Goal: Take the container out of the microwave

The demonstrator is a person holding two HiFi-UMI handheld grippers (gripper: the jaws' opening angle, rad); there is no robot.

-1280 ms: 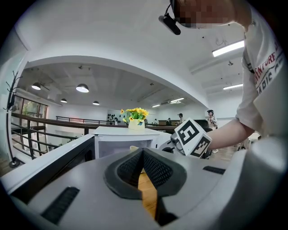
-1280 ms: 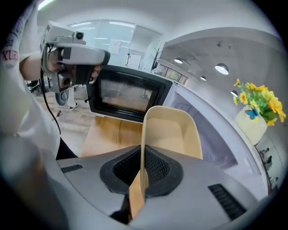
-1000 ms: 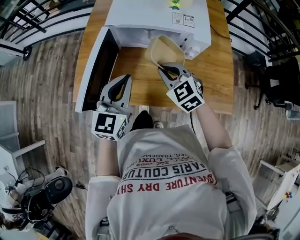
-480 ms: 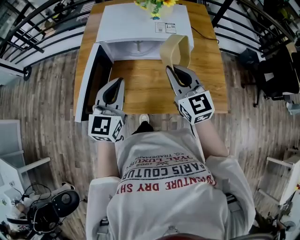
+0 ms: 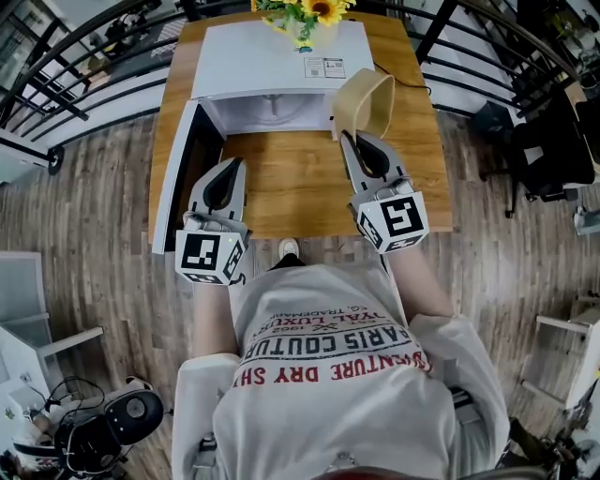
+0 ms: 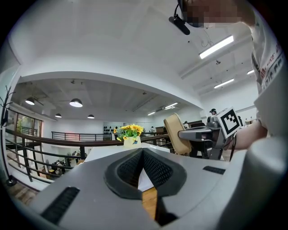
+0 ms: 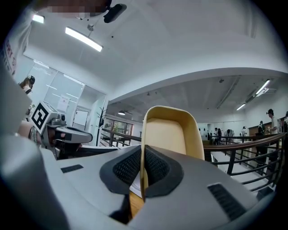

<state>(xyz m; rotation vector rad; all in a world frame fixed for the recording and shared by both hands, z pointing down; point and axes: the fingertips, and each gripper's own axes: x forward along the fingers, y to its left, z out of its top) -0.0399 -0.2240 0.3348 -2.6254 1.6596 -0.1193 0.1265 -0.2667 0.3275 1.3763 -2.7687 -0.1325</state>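
A beige, empty container (image 5: 364, 103) hangs tipped on its side in front of the white microwave's (image 5: 281, 66) right end, outside the cavity. My right gripper (image 5: 350, 139) is shut on its rim. In the right gripper view the rim (image 7: 168, 134) runs up from between the pads (image 7: 155, 166). The microwave door (image 5: 183, 178) stands open at the left. Over the table, near that door, my left gripper (image 5: 231, 169) is shut and holds nothing; in its own view the left gripper (image 6: 143, 150) has its tips together, and the container (image 6: 175, 134) shows to the right.
Sunflowers in a vase (image 5: 305, 14) stand on top of the microwave. The wooden table (image 5: 291, 192) carries the microwave. Black railings (image 5: 84, 56) run behind the table, and a dark chair (image 5: 553, 141) stands at the right on the wood floor.
The right gripper has lifted the container up and to the right, away from the microwave opening, and tipped it further onto its side. The left gripper has risen a little.
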